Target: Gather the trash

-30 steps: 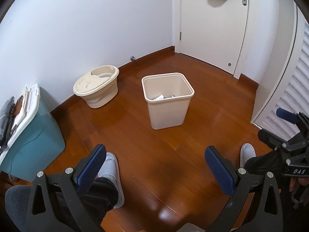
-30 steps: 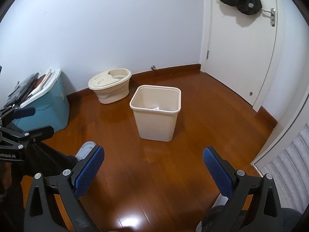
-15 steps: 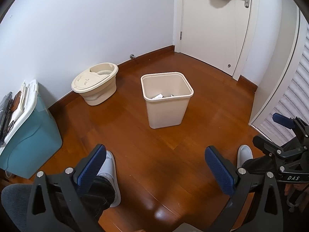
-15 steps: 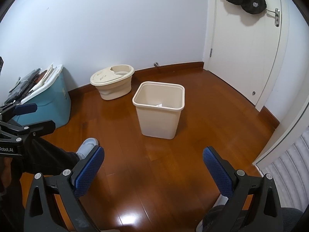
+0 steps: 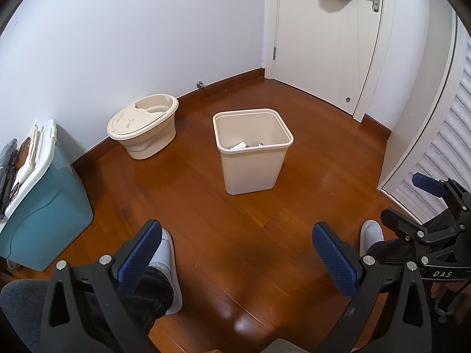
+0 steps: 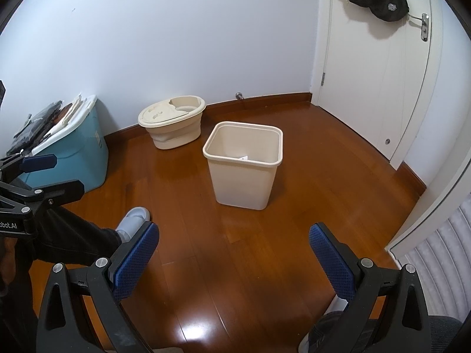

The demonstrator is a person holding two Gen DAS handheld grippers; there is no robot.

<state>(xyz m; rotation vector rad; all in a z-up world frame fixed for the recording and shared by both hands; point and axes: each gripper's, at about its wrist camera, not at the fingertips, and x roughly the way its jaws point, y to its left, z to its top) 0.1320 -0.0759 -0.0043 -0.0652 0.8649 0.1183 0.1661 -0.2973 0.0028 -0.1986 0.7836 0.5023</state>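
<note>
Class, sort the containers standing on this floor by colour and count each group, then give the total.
Beige: 2, the open waste bin and the lidded oval bucket.
Teal: 1, the storage box with a white lid.
Total: 3.

The right gripper (image 5: 424, 200) reads "DAS"; the left gripper (image 6: 50, 173) "obot.AI"

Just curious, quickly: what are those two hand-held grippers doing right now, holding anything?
Left hand-held gripper: open, holding nothing.
Right hand-held gripper: open, holding nothing.
</note>
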